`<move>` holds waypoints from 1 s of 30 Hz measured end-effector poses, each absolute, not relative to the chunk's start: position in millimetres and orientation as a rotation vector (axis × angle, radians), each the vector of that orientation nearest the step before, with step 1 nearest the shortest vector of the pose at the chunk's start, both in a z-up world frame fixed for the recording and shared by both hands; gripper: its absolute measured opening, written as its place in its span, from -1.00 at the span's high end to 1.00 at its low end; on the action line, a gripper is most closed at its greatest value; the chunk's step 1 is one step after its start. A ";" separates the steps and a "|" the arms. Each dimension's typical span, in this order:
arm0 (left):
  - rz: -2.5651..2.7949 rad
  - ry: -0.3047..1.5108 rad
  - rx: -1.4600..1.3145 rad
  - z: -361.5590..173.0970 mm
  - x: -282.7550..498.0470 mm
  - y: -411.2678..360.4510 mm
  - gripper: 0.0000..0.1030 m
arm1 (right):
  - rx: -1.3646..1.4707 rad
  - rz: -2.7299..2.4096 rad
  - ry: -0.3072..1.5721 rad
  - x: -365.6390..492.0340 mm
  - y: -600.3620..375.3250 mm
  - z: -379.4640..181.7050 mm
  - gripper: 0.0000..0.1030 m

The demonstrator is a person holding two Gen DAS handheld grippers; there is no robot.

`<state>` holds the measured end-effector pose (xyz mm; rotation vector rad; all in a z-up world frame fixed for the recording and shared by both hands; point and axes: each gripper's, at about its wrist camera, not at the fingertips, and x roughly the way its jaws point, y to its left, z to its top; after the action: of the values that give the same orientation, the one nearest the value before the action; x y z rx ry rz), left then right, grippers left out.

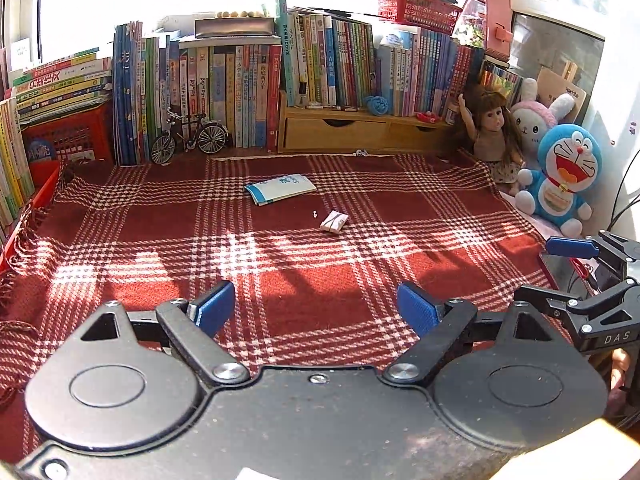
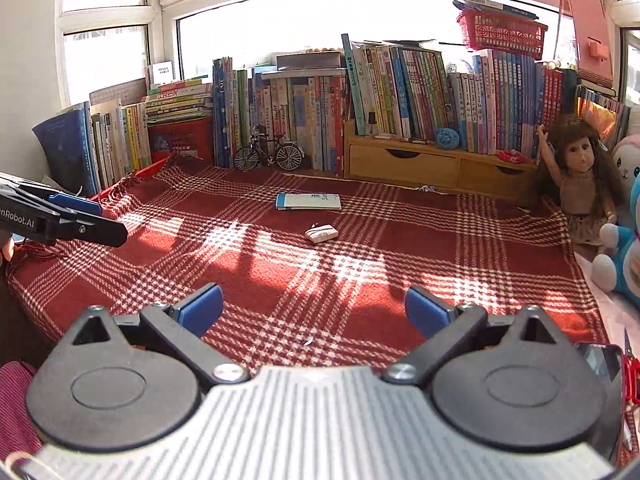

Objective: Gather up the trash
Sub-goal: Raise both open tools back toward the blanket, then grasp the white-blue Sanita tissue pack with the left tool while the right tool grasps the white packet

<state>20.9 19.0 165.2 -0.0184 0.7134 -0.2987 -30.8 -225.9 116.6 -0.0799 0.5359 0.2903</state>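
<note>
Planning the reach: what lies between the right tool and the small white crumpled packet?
Only bare red plaid blanket between right tool and packet, right wrist view.

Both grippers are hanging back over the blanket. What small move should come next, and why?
Probably advance the right gripper toward the crumpled paper wad. Its jaws are open and empty, and the wad lies almost straight ahead on the plaid blanket, just short of the booklet.

The white speck (image 1: 315,213) beside the folded wrapper (image 1: 333,222) is too small to identify (another speck (image 2: 308,342) likewise). The blue plush (image 2: 628,256) is cut by the frame edge.
</note>
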 end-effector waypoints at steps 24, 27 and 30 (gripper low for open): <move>0.035 0.951 -0.657 11.4 348.1 36.6 -0.64 | -0.199 0.319 0.679 187.2 -169.6 33.3 -1.00; -0.005 0.891 -0.704 8.4 358.1 36.6 -0.59 | -0.179 0.315 0.690 203.0 -168.7 21.5 -1.00; -0.044 0.880 -0.698 2.5 365.2 32.2 -0.53 | -0.177 0.307 0.697 213.5 -167.9 13.1 -0.98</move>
<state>365.2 32.2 2.5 -0.6975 0.8803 -0.0438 213.5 -167.9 13.1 -0.1770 0.6966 0.3074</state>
